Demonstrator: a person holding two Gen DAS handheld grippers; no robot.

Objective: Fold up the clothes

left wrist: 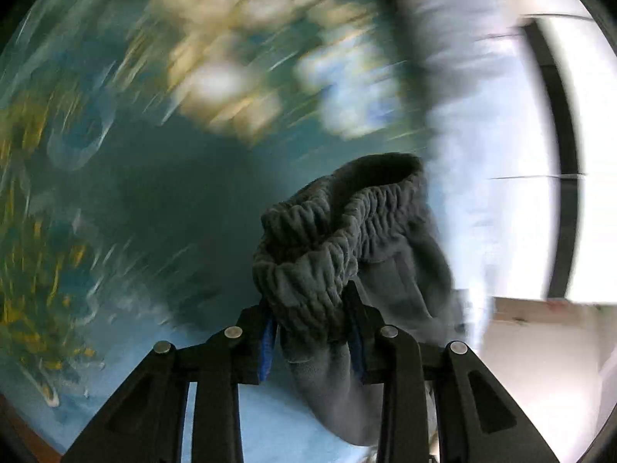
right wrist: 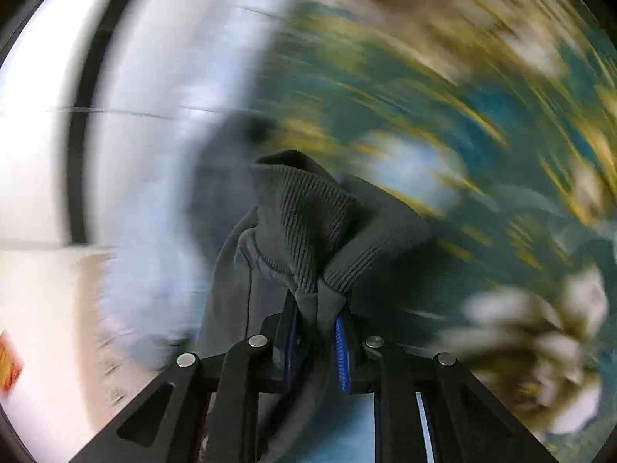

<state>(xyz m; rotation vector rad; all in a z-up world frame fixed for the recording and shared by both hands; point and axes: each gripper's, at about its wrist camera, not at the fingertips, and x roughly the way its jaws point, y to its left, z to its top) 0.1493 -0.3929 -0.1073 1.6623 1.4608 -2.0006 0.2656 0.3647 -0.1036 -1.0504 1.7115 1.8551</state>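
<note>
The gray pants [left wrist: 347, 239] hang in the air, bunched up and not folded yet. The left gripper [left wrist: 312, 332] has its jaws squeezed on the stretchy waistband [left wrist: 331, 227]. The right gripper [right wrist: 316, 332] has its jaws pinched tight on a ribbed cuff [right wrist: 304, 223]. Under the pants is a blue flowery cloth [left wrist: 135, 193], all blurry. The folding looks only just started, so laying flat and folding are still left.

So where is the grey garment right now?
The grey garment is gripped at both ends: its gathered elastic band sits in the left hand-held gripper, its ribbed edge in the right hand-held gripper, above the blue floral cloth.
</note>
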